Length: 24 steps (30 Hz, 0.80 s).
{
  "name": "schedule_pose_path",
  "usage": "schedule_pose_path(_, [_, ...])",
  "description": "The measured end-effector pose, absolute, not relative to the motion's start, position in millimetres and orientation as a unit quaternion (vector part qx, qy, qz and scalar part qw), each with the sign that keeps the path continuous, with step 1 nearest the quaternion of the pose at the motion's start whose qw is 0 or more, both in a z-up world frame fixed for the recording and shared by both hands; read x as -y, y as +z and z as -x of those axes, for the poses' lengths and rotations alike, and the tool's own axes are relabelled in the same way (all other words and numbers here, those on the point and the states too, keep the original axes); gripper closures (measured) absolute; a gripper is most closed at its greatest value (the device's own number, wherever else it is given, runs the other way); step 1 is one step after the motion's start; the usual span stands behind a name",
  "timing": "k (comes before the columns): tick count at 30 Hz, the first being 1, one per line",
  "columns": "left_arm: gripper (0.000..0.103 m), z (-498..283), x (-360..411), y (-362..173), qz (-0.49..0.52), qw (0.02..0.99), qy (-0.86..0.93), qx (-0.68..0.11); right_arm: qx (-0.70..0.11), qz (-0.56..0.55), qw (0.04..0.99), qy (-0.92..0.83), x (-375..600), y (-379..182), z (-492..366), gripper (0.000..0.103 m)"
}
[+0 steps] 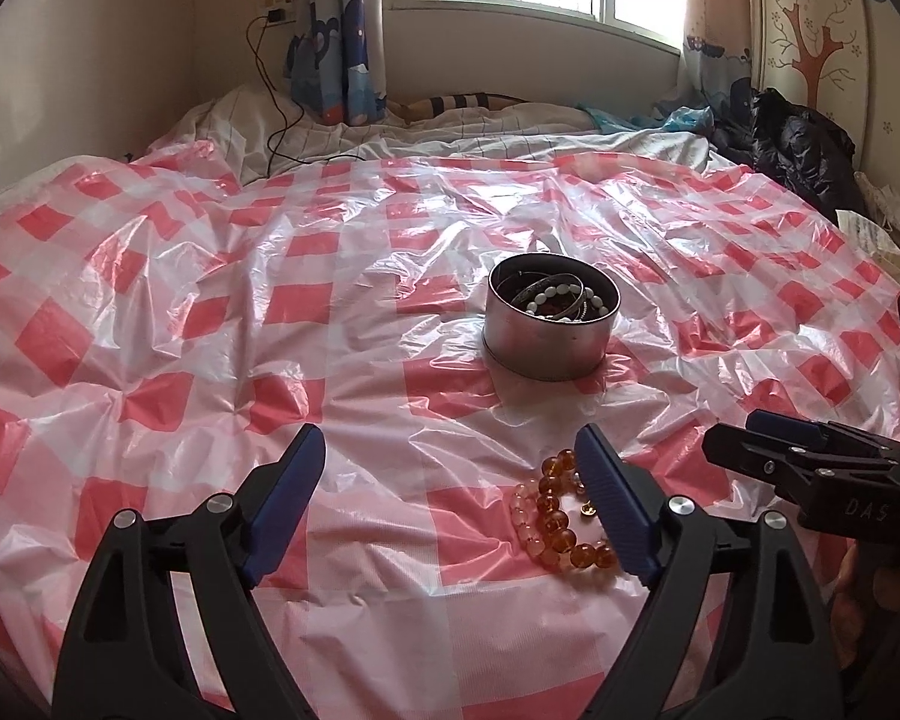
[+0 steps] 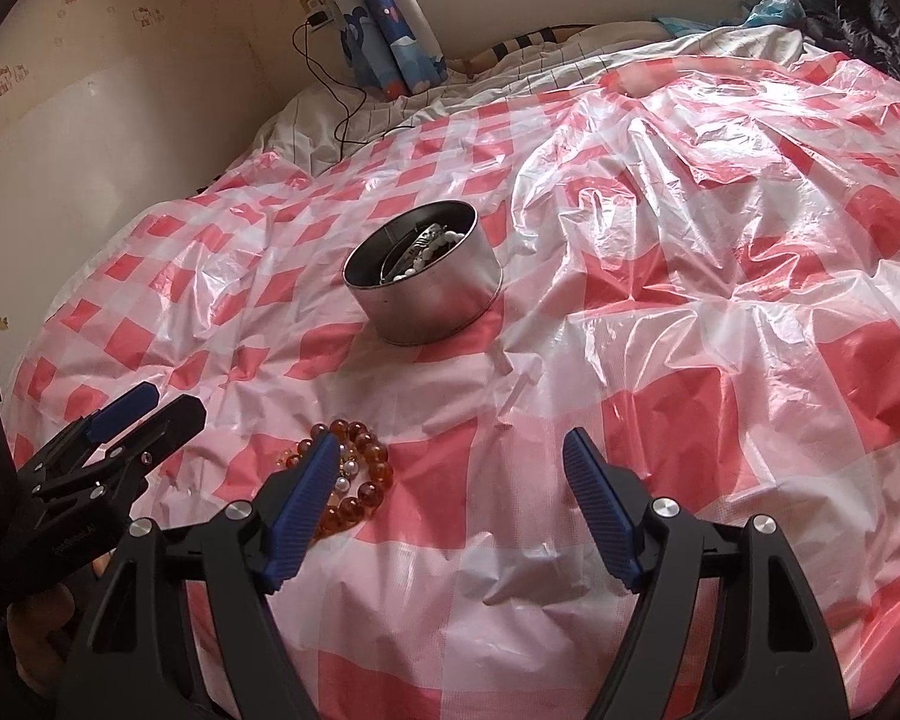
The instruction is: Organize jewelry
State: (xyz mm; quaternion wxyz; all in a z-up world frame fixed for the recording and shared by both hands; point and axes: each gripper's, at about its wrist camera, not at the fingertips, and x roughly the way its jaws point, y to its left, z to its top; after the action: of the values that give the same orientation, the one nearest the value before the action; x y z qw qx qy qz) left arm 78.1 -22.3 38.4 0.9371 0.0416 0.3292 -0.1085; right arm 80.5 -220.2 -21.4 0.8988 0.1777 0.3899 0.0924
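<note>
A round metal tin (image 1: 543,345) (image 2: 435,306) stands on the pink-checked plastic sheet (image 1: 210,312) and holds a white bead bracelet (image 1: 561,294) and metal bangles. A heap of amber bead bracelets (image 1: 549,507) (image 2: 373,461) lies on the sheet in front of the tin, with some pale pink and pearl beads among them. My left gripper (image 1: 450,438) is open and empty; the heap lies by its right finger, which partly hides it. My right gripper (image 2: 453,441) is open and empty too, and its left finger covers part of the heap. Each gripper shows at the edge of the other's view (image 1: 732,435) (image 2: 171,399).
The sheet covers a bed with a rumpled white quilt (image 1: 450,132) at the far end. A black charger cable (image 1: 276,120) trails down from the wall socket on the left. A black jacket (image 1: 804,144) lies heaped at the back right. A curtain and a window close the far side.
</note>
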Motion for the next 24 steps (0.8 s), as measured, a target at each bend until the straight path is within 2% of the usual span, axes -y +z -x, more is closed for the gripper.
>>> schedule_pose_path(6, [0.020,-83,25,35,-0.030,0.928,-0.137,-0.344,-0.389,-0.177,0.900,0.092,219,-22,-83,0.029])
schedule_pose_path(12, [0.021,-107,-6,14,0.148,0.874,-0.205,-0.415,-0.400,-0.146,0.901,0.085,211,-22,-84,0.029])
schedule_pose_path(14, [0.021,-109,-5,10,0.143,0.876,-0.200,-0.416,-0.396,-0.148,0.902,0.083,213,-20,-83,0.029])
schedule_pose_path(19, [0.021,-105,29,4,0.057,0.886,-0.207,-0.412,-0.389,-0.187,0.899,0.077,228,-18,-81,0.029])
schedule_pose_path(21, [0.033,-101,43,0,0.020,0.884,-0.215,-0.414,-0.390,-0.202,0.895,0.079,233,-19,-81,0.029])
schedule_pose_path(22, [0.050,-100,48,-1,0.005,0.882,-0.218,-0.418,-0.391,-0.207,0.893,0.079,234,-19,-81,0.029])
schedule_pose_path(23, [0.073,-99,53,-4,-0.013,0.878,-0.221,-0.424,-0.391,-0.211,0.892,0.080,235,-20,-81,0.029])
schedule_pose_path(24, [0.083,-98,56,-6,-0.027,0.875,-0.223,-0.429,-0.391,-0.213,0.891,0.081,235,-20,-81,0.029])
